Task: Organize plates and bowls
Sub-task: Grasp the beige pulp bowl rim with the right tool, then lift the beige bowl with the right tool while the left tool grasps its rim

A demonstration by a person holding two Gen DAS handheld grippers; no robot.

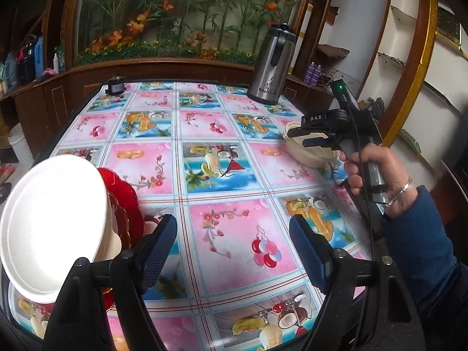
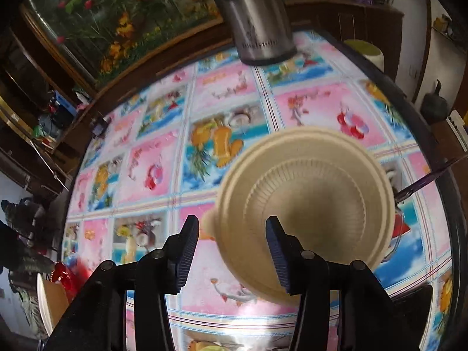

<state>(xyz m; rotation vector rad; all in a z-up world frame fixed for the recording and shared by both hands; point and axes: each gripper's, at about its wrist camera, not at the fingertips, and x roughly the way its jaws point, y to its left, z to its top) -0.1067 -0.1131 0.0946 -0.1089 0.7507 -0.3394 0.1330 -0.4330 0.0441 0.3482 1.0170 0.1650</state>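
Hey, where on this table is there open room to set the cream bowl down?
The widest bare stretch is the middle of the tablecloth, between the plate stack on the left and the cream bowl on the right. The far edge is open between the small black object and the steel flask. The left near corner is crowded with plates.

On the tabletop (image 1: 234, 175), a stack of plates (image 1: 55, 228) stands at the near left edge, a bowl (image 1: 310, 152) sits at the right, and a thermos jug (image 1: 270, 64) stands behind the bowl near the far edge.
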